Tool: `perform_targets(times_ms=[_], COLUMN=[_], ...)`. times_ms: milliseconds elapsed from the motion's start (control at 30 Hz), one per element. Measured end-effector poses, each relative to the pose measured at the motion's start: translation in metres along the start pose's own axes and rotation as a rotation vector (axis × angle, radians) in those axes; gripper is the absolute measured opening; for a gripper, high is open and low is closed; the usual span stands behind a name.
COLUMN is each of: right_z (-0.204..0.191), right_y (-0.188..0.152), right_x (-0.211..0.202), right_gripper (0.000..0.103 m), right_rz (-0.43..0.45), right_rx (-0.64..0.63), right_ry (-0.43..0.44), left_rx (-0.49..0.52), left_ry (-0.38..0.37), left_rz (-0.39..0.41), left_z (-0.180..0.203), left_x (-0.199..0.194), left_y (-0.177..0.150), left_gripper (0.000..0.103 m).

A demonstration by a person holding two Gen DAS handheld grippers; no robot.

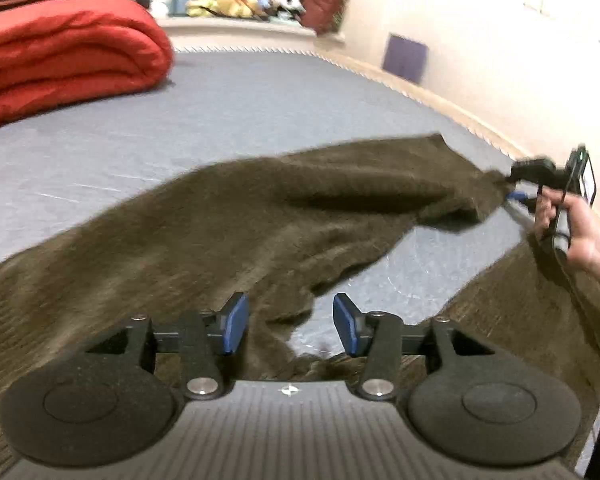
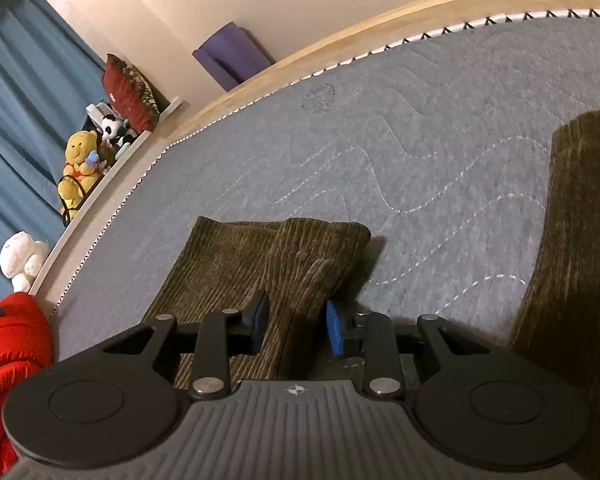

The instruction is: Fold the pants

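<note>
Over the bed (image 2: 420, 128), right claw (image 2: 296, 330) pinching pants (image 1: 236, 220) hem, left claw (image 1: 286, 324) gaping empty, risking slipped corduroy.

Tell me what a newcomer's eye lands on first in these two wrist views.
The dark olive corduroy pants stretch across the grey mattress, one leg end pinched by the right gripper near the bed's wall side. The left gripper hangs open over the cloth at the near edge. A bright red folded blanket sits at the far left, with stuffed toys lined up on the ledge behind.
</note>
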State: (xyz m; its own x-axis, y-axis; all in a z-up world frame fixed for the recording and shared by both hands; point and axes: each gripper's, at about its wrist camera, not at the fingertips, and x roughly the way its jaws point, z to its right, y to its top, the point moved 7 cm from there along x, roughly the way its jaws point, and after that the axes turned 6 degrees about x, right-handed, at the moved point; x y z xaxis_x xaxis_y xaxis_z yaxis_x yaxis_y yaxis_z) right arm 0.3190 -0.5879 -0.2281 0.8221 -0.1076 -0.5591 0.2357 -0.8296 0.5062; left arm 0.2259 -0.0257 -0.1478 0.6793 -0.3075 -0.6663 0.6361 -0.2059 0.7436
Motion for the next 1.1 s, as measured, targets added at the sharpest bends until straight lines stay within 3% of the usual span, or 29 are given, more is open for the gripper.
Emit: perform_targets(times_ms=[33, 100, 133, 167, 267, 367, 400, 467, 533, 600, 667, 733, 800, 833, 900, 1000, 1100], right_z=[-0.001, -0.003, -0.004, -0.005, -0.011, -0.041, -0.045, -0.030, 0.006, 0.041, 0.042, 0.030, 0.021, 0.018, 0.014, -0.002, -0.035], right_y=[0.001, 0.004, 0.005, 0.007, 0.017, 0.038, 0.043, 0.046, 0.042, 0.033, 0.038, 0.045, 0.052, 0.054, 0.059, 0.060, 0.057], right_x=[-0.001, -0.001, -0.001, -0.001, -0.009, -0.043, -0.052, -0.051, -0.033, -0.018, -0.022, -0.034, -0.049, -0.054, -0.060, -0.075, -0.097], right_gripper=[0.027, 0.023, 0.020, 0.018, 0.010, 0.010, 0.010, 0.010, 0.010, 0.010, 0.013, 0.014, 0.017, 0.024, 0.028, 0.028, 0.028], right_rz=[0.001, 0.003, 0.003, 0.001, 0.018, 0.166, 0.205, 0.214, 0.125, 0.017, 0.029, 0.098, 0.183, 0.196, 0.202, 0.220, 0.220], right_rx=[-0.009, -0.023, -0.028, -0.033, -0.007, -0.105, -0.119, -0.107, -0.058, 0.020, 0.018, -0.041, -0.091, -0.096, -0.082, -0.111, -0.160], right_ry=[0.002, 0.008, 0.013, 0.018, 0.047, 0.127, 0.130, 0.033, -0.126, -0.222, -0.208, -0.242, -0.286, -0.290, -0.270, -0.228, -0.121], left_rx=[0.025, 0.095, 0.122, 0.141, 0.161, 0.218, 0.246, 0.313, 0.320, 0.316, 0.255, 0.165, 0.107, 0.092, 0.092, 0.055, -0.016], left_ry=[0.005, 0.060, 0.086, 0.098, 0.086, 0.049, 0.028, -0.032, -0.111, -0.119, -0.145, -0.181, -0.196, -0.196, -0.167, -0.181, -0.196], left_rz=[-0.024, -0.067, -0.082, -0.093, -0.053, 0.000, -0.012, -0.098, -0.146, -0.136, -0.099, -0.056, -0.046, -0.069, -0.179, -0.135, -0.007], left_z=[0.003, 0.006, 0.006, 0.004, -0.004, -0.012, -0.013, -0.017, -0.015, -0.014, -0.019, -0.028, -0.036, -0.033, -0.034, -0.035, -0.050], left_x=[0.011, 0.027, 0.034, 0.039, 0.026, -0.002, -0.005, -0.005, -0.008, -0.016, -0.027, -0.036, -0.034, -0.024, -0.005, -0.023, -0.067], left_y=[-0.002, -0.009, -0.012, -0.015, -0.009, 0.000, -0.002, -0.020, -0.033, -0.028, -0.017, -0.011, -0.015, -0.016, -0.036, -0.025, 0.003], left_gripper=[0.060, 0.061, 0.048, 0.020, 0.008, 0.008, 0.008, 0.008, 0.008, 0.013, 0.021, 0.035, 0.036, 0.036, 0.043, 0.043, 0.046])
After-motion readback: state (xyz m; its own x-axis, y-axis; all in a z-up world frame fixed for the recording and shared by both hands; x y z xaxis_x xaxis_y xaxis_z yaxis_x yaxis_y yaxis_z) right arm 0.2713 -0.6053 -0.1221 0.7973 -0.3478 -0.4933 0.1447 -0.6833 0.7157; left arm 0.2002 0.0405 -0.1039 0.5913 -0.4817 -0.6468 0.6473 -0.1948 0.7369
